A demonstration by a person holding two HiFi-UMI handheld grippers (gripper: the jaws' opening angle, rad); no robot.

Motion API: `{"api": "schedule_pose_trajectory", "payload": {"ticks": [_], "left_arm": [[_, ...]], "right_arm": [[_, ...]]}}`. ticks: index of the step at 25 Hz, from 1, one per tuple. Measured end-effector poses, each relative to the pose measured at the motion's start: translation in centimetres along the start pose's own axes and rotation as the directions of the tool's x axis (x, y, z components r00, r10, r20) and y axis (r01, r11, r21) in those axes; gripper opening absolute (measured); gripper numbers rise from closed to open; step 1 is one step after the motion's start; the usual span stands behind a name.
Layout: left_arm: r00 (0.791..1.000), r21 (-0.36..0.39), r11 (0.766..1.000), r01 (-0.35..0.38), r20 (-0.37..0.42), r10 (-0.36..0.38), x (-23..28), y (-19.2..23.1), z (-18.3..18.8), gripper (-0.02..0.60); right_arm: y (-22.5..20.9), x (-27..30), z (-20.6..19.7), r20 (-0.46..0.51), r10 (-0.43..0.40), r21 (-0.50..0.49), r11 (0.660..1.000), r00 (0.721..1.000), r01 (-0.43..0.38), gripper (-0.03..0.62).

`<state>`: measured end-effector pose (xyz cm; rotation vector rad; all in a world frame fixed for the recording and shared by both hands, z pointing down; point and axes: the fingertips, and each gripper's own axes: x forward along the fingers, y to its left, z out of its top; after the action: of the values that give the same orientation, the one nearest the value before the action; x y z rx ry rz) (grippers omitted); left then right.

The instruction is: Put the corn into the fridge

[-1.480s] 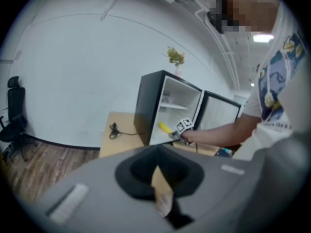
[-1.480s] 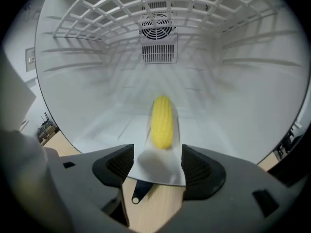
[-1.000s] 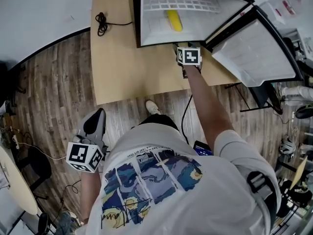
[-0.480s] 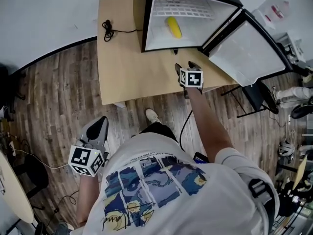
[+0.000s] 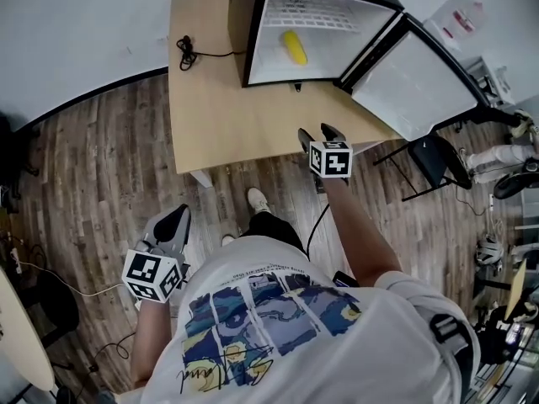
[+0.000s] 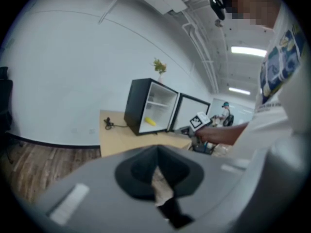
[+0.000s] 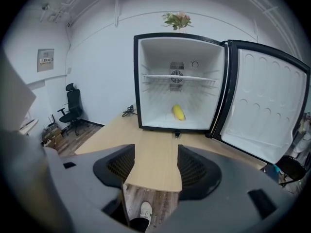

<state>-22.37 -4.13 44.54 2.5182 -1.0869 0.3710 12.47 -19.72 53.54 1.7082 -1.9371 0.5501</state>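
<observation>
Two handheld grippers are held by a person in a white printed T-shirt, seen from above, standing at a light wooden table. One ear of corn, smooth, bright yellow and short with rounded ends, lies on the white floor inside a small black fridge that stands on the far part of the table. From the right gripper view the corn rests slightly tilted, toward the back and a little right of centre, below a wire shelf. The fridge door is swung wide open to the right, showing its white inner lining. The right gripper is held out over the near edge of the table, pointing at the open fridge and well apart from the corn; its jaws stand apart with nothing between them. The left gripper hangs low at the person's side above the wooden plank floor, its jaws pressed together and holding nothing. A coiled black cable lies on the table left of the fridge.
</observation>
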Motion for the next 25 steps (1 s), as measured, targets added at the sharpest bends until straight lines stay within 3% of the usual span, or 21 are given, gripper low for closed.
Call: {"api": "schedule_pose_trajectory", "payload": {"ticks": [13,19,25], "left_arm": [[0.998,0.011,0.998,0.067,-0.004,-0.067,-0.2,-2.1,-1.8,0.009],[0.998,0.008,0.998,0.068,0.004,-0.068,-1.1,-2.5,-2.4,0.009],[0.999,-0.013,0.999,0.039,0.006,-0.038,-2.6,-2.1,-3.4,0.009]], "right_arm": [[3.6,-7.7,-1.8,0.027,0.037,-0.055,0.998,0.999,-0.036,0.26],[5.4,-10.6,-2.1,0.053,0.05,-0.099,0.994,0.997,-0.045,0.166],[7.3,-12.5,-2.1,0.072,0.07,-0.13,0.99,0.995,-0.06,0.132]]}}
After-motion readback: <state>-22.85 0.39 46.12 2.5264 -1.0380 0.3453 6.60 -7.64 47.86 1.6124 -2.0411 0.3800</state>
